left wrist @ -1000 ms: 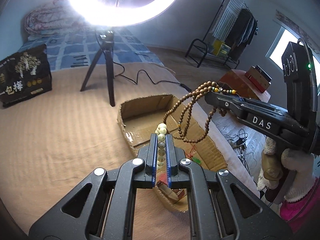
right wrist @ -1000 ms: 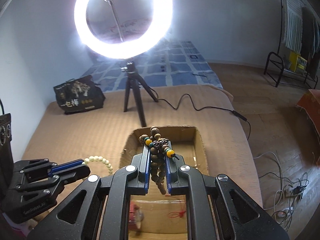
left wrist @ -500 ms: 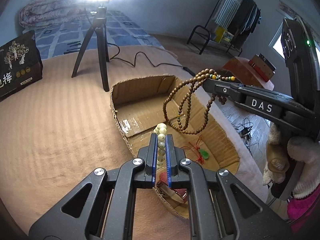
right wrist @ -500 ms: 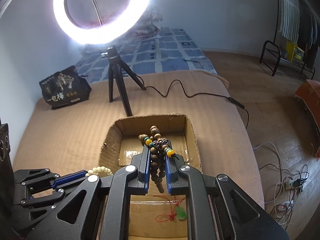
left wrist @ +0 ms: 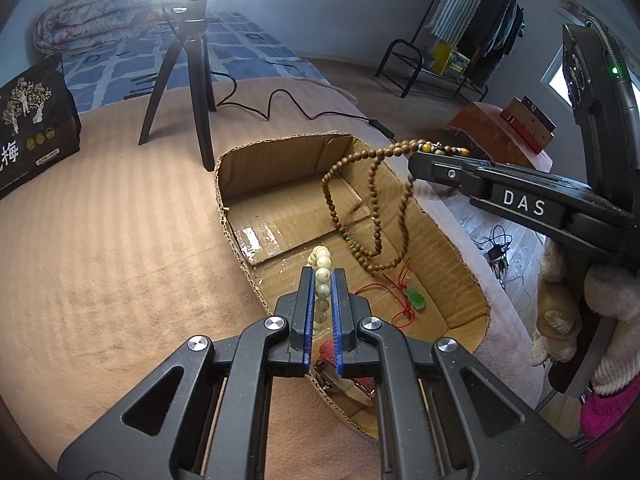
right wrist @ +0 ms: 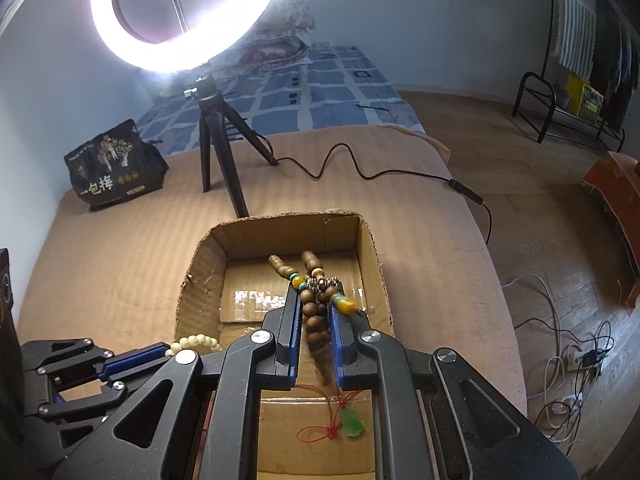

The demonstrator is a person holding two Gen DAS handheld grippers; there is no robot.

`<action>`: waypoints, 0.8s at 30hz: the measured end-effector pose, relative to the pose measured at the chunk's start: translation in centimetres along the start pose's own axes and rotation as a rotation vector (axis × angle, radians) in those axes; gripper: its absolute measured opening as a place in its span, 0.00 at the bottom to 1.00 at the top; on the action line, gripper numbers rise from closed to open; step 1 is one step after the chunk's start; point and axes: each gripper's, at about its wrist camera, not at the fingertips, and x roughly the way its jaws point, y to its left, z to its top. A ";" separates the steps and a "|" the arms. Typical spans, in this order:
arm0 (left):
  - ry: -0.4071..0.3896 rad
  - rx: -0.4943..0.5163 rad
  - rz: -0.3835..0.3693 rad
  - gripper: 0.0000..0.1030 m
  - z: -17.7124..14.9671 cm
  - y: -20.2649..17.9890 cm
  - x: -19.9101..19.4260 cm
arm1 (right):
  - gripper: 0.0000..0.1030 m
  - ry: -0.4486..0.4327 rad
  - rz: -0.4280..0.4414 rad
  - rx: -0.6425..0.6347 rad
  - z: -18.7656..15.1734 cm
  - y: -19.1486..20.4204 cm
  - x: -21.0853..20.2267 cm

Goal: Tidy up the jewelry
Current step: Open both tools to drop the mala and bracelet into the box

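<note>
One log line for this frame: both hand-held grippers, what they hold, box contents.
left hand-held gripper: shut on pale bead bracelet | right hand-held gripper: shut on brown bead necklace, over cardboard box | box: green pendant

A bright ring light [right wrist: 188, 12] on a black tripod [right wrist: 218, 152] stands on a tan blanket [left wrist: 100, 240], with pale blue walls [right wrist: 420, 20] behind. A clothes rack [left wrist: 460, 44] (striped cloth hanging from it) stands on the wooden floor [right wrist: 520, 184], where cables [right wrist: 568, 356] lie tangled.
</note>
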 end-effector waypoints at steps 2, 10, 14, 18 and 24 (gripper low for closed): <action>0.001 -0.001 0.001 0.05 0.0 0.0 0.1 | 0.11 0.009 -0.004 -0.002 -0.1 0.1 0.1; 0.008 -0.012 0.014 0.07 -0.1 0.4 0.0 | 0.40 0.001 -0.012 0.024 -0.1 -0.3 0.0; 0.002 -0.015 0.021 0.07 -0.2 0.6 -0.5 | 0.46 -0.004 -0.017 0.027 -0.2 -0.3 -0.2; -0.005 -0.011 0.028 0.07 -0.3 0.7 -1.2 | 0.46 -0.006 -0.016 0.021 -0.4 0.0 -0.6; -0.019 0.004 0.034 0.07 -0.7 0.9 -2.8 | 0.46 -0.031 -0.007 0.016 -0.6 0.4 -2.0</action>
